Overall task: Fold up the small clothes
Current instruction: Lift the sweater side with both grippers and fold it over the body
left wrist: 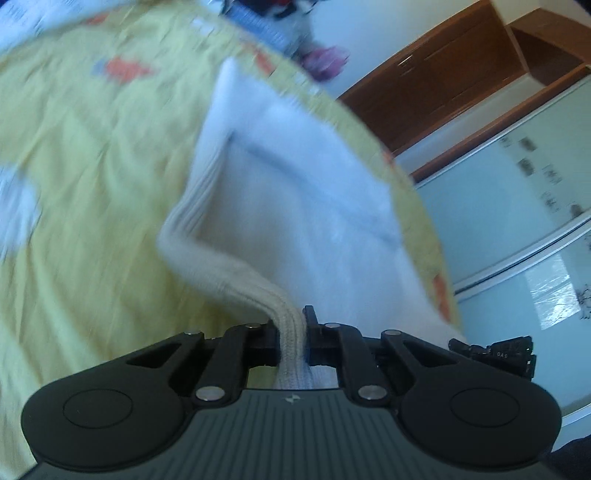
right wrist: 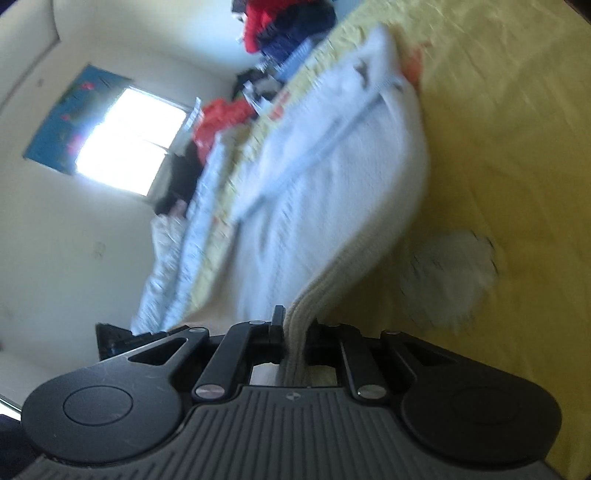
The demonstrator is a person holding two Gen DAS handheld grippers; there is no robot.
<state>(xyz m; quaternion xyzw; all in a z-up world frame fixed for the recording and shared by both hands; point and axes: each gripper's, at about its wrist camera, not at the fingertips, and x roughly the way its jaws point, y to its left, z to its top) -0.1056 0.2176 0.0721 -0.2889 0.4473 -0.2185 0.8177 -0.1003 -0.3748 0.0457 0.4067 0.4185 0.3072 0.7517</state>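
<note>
A white fleece garment [left wrist: 295, 192] with a cream ribbed hem lies partly lifted over a yellow bedsheet [left wrist: 92, 221]. My left gripper [left wrist: 293, 332] is shut on the ribbed hem, which bunches between its jaws. In the right wrist view the same white garment [right wrist: 332, 177] stretches away across the yellow sheet [right wrist: 509, 147], with a grey zipper line along it. My right gripper [right wrist: 295, 328] is shut on another part of the cream ribbed hem. Both views are tilted and blurred.
A pile of red, blue and dark clothes [right wrist: 284, 26] sits at the far end of the bed. A white fluffy patch [right wrist: 450, 273] lies on the sheet near my right gripper. A brown wardrobe [left wrist: 443, 74] and a bright window [right wrist: 133, 140] stand beyond the bed.
</note>
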